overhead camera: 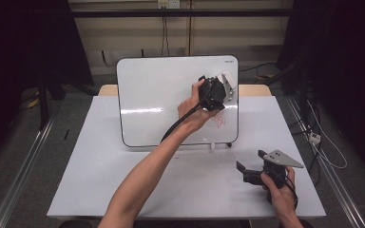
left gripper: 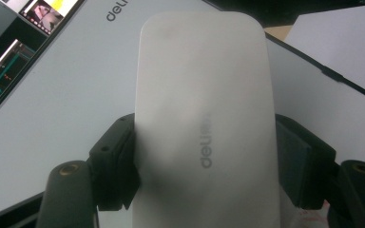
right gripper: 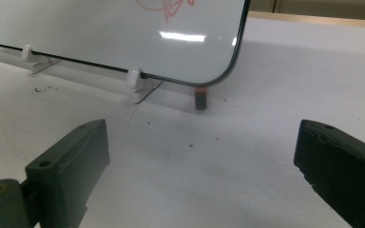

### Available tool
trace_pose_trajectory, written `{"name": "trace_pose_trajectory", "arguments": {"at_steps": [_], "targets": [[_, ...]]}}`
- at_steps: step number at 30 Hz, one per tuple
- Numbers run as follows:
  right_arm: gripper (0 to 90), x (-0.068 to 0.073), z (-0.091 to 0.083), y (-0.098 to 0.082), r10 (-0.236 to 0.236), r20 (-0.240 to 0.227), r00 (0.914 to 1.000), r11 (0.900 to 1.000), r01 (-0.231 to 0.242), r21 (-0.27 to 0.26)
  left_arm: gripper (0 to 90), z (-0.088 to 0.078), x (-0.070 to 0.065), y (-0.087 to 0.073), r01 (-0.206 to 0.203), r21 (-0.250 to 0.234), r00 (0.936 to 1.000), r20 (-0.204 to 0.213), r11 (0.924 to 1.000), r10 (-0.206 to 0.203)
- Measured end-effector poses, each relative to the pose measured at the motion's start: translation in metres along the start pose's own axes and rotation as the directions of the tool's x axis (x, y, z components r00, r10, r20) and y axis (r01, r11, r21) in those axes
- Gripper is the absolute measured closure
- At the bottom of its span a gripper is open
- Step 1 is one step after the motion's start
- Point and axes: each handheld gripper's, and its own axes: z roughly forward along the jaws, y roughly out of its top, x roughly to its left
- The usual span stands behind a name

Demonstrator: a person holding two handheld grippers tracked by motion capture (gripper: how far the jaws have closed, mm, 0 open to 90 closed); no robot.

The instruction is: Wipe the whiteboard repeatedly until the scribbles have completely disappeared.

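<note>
A white deli eraser (left gripper: 204,95) is clamped between the black jaws of my left gripper (left gripper: 204,152). In the high view that left gripper (overhead camera: 227,88) holds the eraser (overhead camera: 226,76) against the upper right part of the standing whiteboard (overhead camera: 161,95). A red scribble (overhead camera: 218,119) sits on the board just below the hand. My right gripper (overhead camera: 251,160) rests low over the table at the front right, and its jaws stand wide apart with nothing between them. In the right gripper view, the right gripper (right gripper: 202,161) faces the board's lower corner and the red scribble (right gripper: 168,7).
The whiteboard leans on small white clip feet (right gripper: 134,78) on the white table (overhead camera: 123,180). A small dark stub (right gripper: 200,99) stands behind the board's lower right corner. Cables and metal rails run along the floor on both sides.
</note>
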Motion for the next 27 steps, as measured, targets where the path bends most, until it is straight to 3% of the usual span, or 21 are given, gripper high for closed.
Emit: {"name": "trace_pose_trajectory", "arguments": {"at_steps": [4,10,17,21,27], "targets": [[4.6,-0.001,0.000,0.000,0.001,-0.002,1.0000,1.000,-0.001,0.001,31.1,0.001,0.006,0.003,-0.007,0.005,1.0000,-0.004,1.0000,0.007],[4.6,-0.001,-0.002,-0.001,0.001,0.000,1.0000,1.000,-0.001,0.001,31.1,0.002,0.017,0.007,0.057,-0.005,0.9981,-0.022,0.9983,-0.057],[4.6,-0.001,-0.002,-0.001,0.001,0.001,1.0000,1.000,-0.001,0.000,31.1,0.003,0.023,0.010,0.063,-0.003,0.9975,-0.032,0.9980,-0.063],[4.6,-0.001,-0.002,-0.001,0.000,0.000,1.0000,1.000,0.000,0.000,31.0,0.002,0.029,0.012,0.110,-0.007,0.9923,-0.056,0.9939,-0.110],[4.6,-0.001,-0.003,-0.001,0.000,0.002,1.0000,1.000,0.000,-0.001,31.1,0.005,0.020,0.012,0.075,-0.007,0.9941,-0.078,0.9972,-0.075]]}}
